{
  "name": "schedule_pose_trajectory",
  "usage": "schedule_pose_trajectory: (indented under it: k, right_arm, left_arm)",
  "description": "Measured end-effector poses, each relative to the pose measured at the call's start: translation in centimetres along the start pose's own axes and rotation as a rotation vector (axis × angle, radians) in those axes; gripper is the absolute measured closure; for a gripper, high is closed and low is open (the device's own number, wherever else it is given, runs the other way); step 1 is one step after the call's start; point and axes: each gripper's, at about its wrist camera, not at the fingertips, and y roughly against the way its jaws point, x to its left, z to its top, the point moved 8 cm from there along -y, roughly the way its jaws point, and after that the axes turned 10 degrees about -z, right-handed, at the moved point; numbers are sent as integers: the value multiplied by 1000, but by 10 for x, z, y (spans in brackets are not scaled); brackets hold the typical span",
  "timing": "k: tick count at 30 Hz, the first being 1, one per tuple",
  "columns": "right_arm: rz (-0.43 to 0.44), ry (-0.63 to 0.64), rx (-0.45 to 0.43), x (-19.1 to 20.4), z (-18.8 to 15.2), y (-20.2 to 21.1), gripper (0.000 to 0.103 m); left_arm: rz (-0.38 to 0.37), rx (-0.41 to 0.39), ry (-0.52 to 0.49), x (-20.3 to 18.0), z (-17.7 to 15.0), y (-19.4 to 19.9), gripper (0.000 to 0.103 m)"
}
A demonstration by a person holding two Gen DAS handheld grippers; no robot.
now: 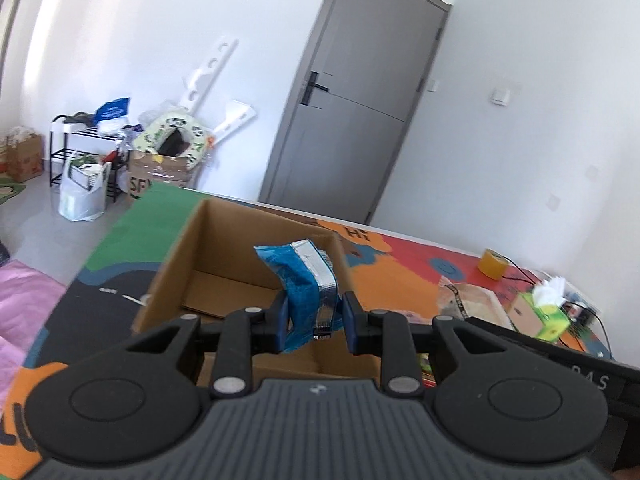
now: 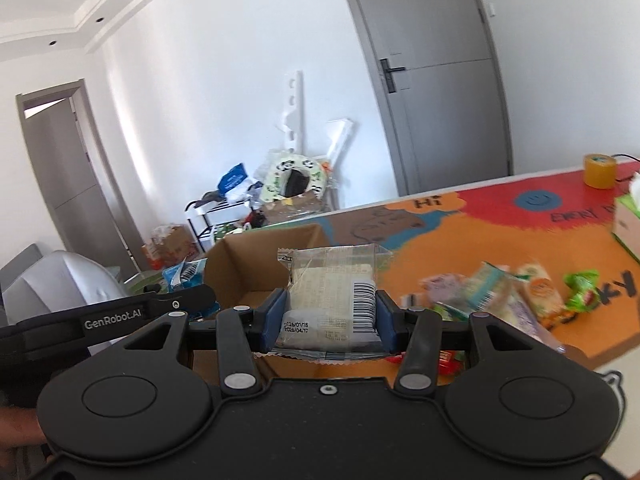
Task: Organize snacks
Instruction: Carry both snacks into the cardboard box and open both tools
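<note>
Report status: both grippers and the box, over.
Left gripper shut on blue packet, above cardboard box. Right gripper shut on clear packet. More snacks on table. Nothing blocking.

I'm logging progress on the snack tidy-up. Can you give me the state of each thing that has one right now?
Left tongs: shut on the blue packet.
Blue packet: held over the box, crumpled.
Right tongs: shut on the clear packet.
Clear packet: held up near the box, sealed.
Cardboard box: open, floor mostly bare.
Loose snacks: lying on the table, unsorted.
Grey door: closed.
</note>
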Motion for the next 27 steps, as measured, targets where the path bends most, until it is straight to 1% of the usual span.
schedule_pose_trajectory:
  k: [5, 15, 16, 18, 20, 25, 26, 27]
  right_arm:
    - [21, 17, 5, 17, 3, -14, 56]
    - [34, 34, 25, 46, 4, -33, 56]
    - [38, 33, 27, 48, 4, -34, 56]
    - [42, 38, 29, 53, 5, -37, 56]
    - [51, 44, 32, 58, 5, -39, 56]
    - [72, 49, 33, 69, 9, -45, 55]
    - [81, 52, 32, 72, 10, -45, 54]
    - [90, 55, 31, 74, 11, -46, 52]
  left_arm:
    - [26, 2, 21, 20, 6, -4, 77]
    - [38, 41, 47, 45, 7, -13, 76]
    - [37, 44, 48, 46, 8, -12, 73]
    - [38, 44, 52, 48, 10, -9, 71]
    - [44, 41, 53, 50, 12, -4, 62]
    - [77, 17, 65, 59, 17, 8, 52]
    - [85, 16, 73, 61, 17, 10, 47]
    - [91, 10, 82, 63, 19, 12, 45]
